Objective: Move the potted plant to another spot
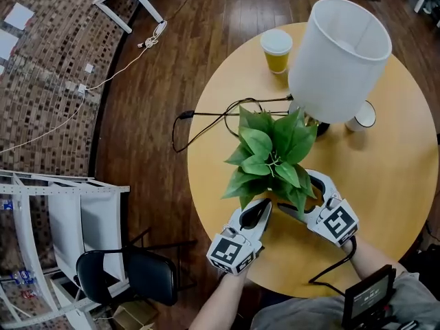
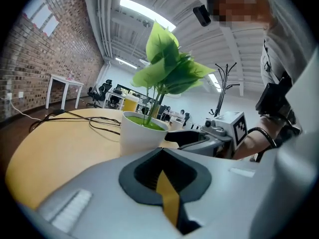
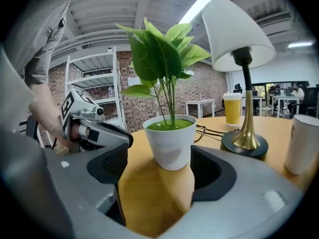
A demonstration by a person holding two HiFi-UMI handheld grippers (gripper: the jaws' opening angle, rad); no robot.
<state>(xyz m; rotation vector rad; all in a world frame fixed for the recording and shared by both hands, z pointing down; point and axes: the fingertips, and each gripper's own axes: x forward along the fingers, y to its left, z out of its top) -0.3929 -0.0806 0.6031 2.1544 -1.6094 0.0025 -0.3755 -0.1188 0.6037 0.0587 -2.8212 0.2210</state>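
Note:
The potted plant (image 1: 270,153), broad green leaves in a white pot (image 3: 170,141), stands near the middle of the round wooden table (image 1: 388,184). My right gripper (image 1: 301,196) is open at the pot's near right side. In the right gripper view the pot sits just ahead of the right gripper (image 3: 157,168), at the mouth of the spread jaws, and no pad presses on it. My left gripper (image 1: 260,213) is shut and holds nothing, pointing at the pot (image 2: 141,133) from the near left. In the left gripper view the left gripper (image 2: 164,166) stays short of it.
A table lamp (image 1: 340,60) with a white shade stands right behind the plant. A yellow cup (image 1: 276,50) and a white mug (image 1: 362,119) are further back. A black cable (image 1: 206,119) trails off the table's left edge. A black chair (image 1: 130,273) and a white shelf (image 1: 41,212) stand at the left.

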